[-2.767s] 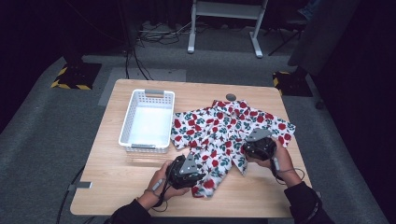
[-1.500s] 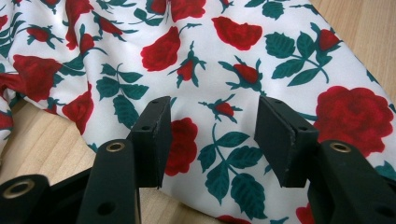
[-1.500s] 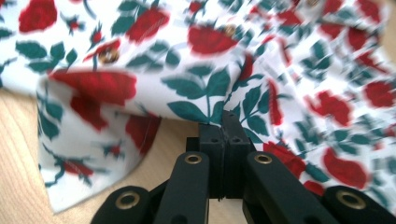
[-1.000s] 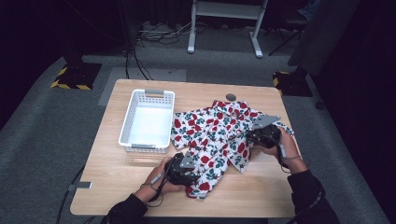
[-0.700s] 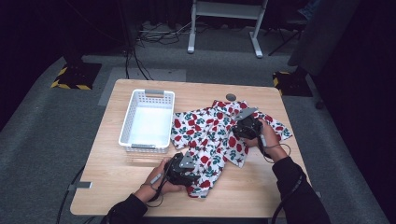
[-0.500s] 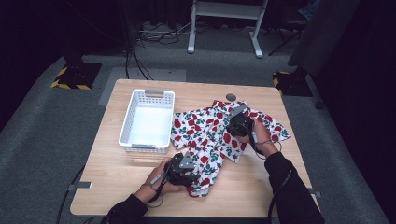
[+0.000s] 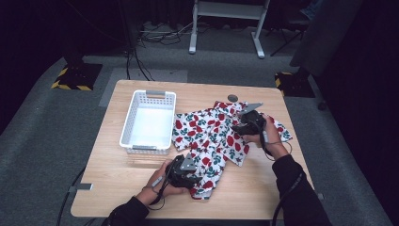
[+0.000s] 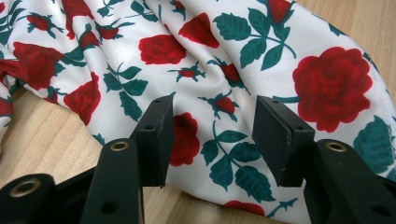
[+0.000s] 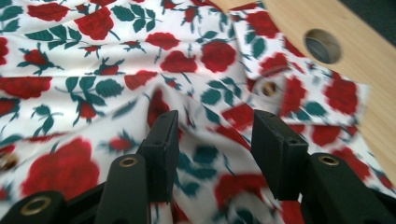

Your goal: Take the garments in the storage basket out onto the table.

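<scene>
A white shirt printed with red roses (image 7: pixel 211 136) lies crumpled on the wooden table (image 7: pixel 141 188), right of the basket. My left gripper (image 7: pixel 196 176) rests at the shirt's near edge. In the left gripper view it (image 8: pixel 212 105) is open, with the cloth (image 8: pixel 201 51) lying under the jaws and no pad pressing on it. My right gripper (image 7: pixel 234 128) is over the shirt's upper right part, pointing left. Its jaws (image 9: pixel 212 119) have just been opening; a ridge of cloth (image 9: pixel 205 140) lies between them, untouched by the pads.
A white slotted basket (image 7: pixel 148 121) stands on the left half of the table. A round hole (image 7: pixel 232 98) in the tabletop sits just beyond the shirt's far edge, and it (image 9: pixel 322 45) appears in the right gripper view too. Dark floor surrounds the table.
My right gripper has swung left across the shirt, bringing its right side over onto the middle, and its jaws have parted from the cloth. The left gripper has stayed put.
</scene>
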Demonstrator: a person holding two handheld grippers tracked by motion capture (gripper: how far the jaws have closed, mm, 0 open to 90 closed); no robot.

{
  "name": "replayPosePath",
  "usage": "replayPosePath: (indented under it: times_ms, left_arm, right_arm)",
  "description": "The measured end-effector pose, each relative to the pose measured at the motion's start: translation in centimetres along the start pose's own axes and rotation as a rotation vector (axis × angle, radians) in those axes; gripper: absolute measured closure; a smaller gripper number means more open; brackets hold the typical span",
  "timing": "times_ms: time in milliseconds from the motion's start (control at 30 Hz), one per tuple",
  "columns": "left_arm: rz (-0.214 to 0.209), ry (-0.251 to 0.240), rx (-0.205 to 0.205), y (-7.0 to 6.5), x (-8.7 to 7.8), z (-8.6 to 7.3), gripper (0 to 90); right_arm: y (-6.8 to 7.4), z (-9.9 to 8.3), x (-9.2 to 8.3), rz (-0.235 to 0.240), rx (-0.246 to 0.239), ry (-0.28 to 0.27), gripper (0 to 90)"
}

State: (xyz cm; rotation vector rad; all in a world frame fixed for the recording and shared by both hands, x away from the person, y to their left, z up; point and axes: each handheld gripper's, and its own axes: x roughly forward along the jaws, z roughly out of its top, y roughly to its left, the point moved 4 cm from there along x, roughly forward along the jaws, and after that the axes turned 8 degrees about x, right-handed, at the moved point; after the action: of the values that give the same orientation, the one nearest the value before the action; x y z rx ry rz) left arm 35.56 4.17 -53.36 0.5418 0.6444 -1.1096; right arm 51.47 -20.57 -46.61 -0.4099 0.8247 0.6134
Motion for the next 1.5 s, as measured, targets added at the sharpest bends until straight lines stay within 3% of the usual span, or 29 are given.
replayPosePath:
  times_ms: [67,167,200,300,567,700,767,867,1000,1133,1300,1433,1500]
  left_arm:
    - [-0.001,0.001,0.003,0.0,0.0,0.0,48.2]
    - [0.0,0.001,0.001,-0.1,0.1,0.0,48.2]
    - [0.0,-0.001,0.0,-0.1,0.1,0.0,48.2]
    - [-0.003,-0.004,-0.001,-0.1,0.1,0.1,48.3]
    - [-0.004,-0.008,0.0,-0.2,0.2,0.1,48.4]
    - [0.0,0.001,-0.002,-0.2,0.1,0.1,48.4]
    - [0.004,0.005,-0.008,-0.2,0.1,0.2,48.5]
    - [0.001,0.001,-0.004,-0.2,0.1,0.1,48.5]
    - [0.003,0.011,-0.007,-0.2,0.1,0.2,48.5]
    - [0.005,0.007,-0.01,-0.2,0.1,0.2,48.5]
    - [0.009,0.007,-0.014,-0.3,0.1,0.2,48.7]
    - [0.012,0.006,-0.014,-0.5,0.1,0.2,48.7]
    - [0.012,0.007,-0.012,-0.6,0.1,0.2,48.7]
  right_arm:
    - [-0.5,-1.3,-1.4,-0.005,0.003,0.001,52.3]
    - [-0.7,-2.5,-2.2,-0.008,-0.005,0.004,52.4]
    - [-0.9,-3.9,-2.9,-0.009,-0.002,-0.002,55.2]
    - [-0.9,-5.1,-2.6,0.009,0.003,0.004,58.5]
    - [-0.2,-3.7,-0.9,0.018,0.014,-0.024,60.2]
    - [0.1,-3.5,0.3,0.02,0.009,0.008,77.4]
    - [0.2,-3.6,0.2,-0.002,-0.018,0.018,85.7]
    - [0.1,-3.7,-1.6,0.024,0.007,-0.035,88.1]
    - [0.1,-5.0,-3.6,0.052,0.026,-0.034,88.1]
    - [0.1,-6.9,-6.4,0.113,0.1,-0.051,88.1]
    - [0.3,-10.3,-9.6,0.097,0.155,-0.026,88.1]
    - [0.6,-13.4,-10.8,0.053,0.203,0.008,87.7]
    - [0.7,-14.9,-11.1,0.062,0.239,0.013,87.5]
